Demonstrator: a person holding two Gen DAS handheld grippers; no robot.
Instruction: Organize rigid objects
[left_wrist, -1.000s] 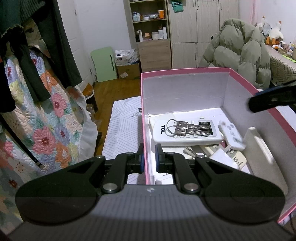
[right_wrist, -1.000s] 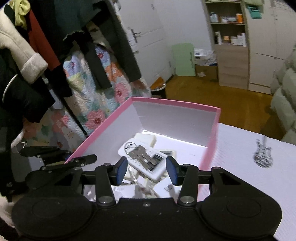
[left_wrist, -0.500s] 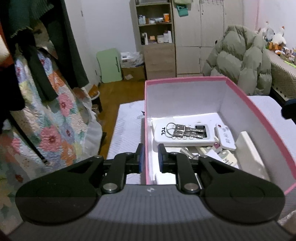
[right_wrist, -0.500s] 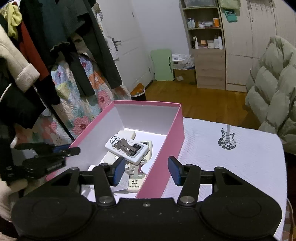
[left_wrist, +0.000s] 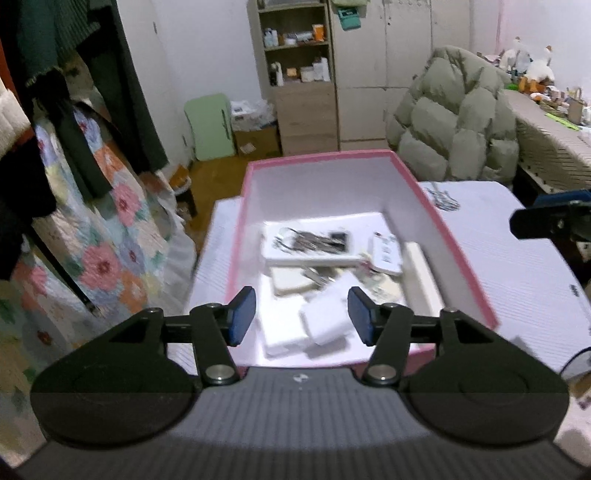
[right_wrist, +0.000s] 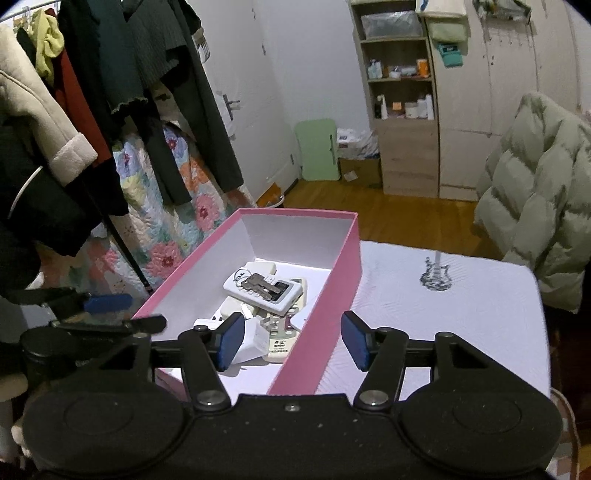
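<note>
While both tools hang above the table, here is how it stands, line by line.

Box: the pink cardboard box with white inside (left_wrist: 458, 254) (right_wrist: 328, 295) sits open on the white textured table cover (left_wrist: 524, 273) (right_wrist: 461, 314), running from 6 o'clock up toward 12 in the left wrist view.

Contents: a white TCL remote control (right_wrist: 264, 288) (left_wrist: 310, 243) lies toward the far end of the box, with a bunch of silver keys on a ring (right_wrist: 258, 283) (left_wrist: 310, 238) resting on top of it. Nearer lie a second white remote with grey buttons (right_wrist: 286, 332), a small white remote with a red mark (left_wrist: 386, 253) at 2 o'clock from the keys, and a white charger block (left_wrist: 325, 317) (right_wrist: 253, 339). All of it is inside the box; the left view is blurred, so smaller pieces cannot be told apart.

Left gripper: the left gripper (left_wrist: 301, 314) hangs over the near end of the box, and its jaws have just been opening. They stand spread, blue pads apart, nothing pinched; the charger block lies below the gap, not touched.

Right gripper: the right gripper (right_wrist: 291, 341) hovers at the box's near right wall, jaws spread and just been opening a little more. The pink wall shows between the pads, but neither pad presses on it.

Cross view: the right tool's tip pokes in at 3 o'clock of the left view (left_wrist: 550, 219); the left tool sits at 9 o'clock of the right view (right_wrist: 107, 310).

Print: a small black guitar print (right_wrist: 436, 275) marks the cover at 1 o'clock from the box.
</note>
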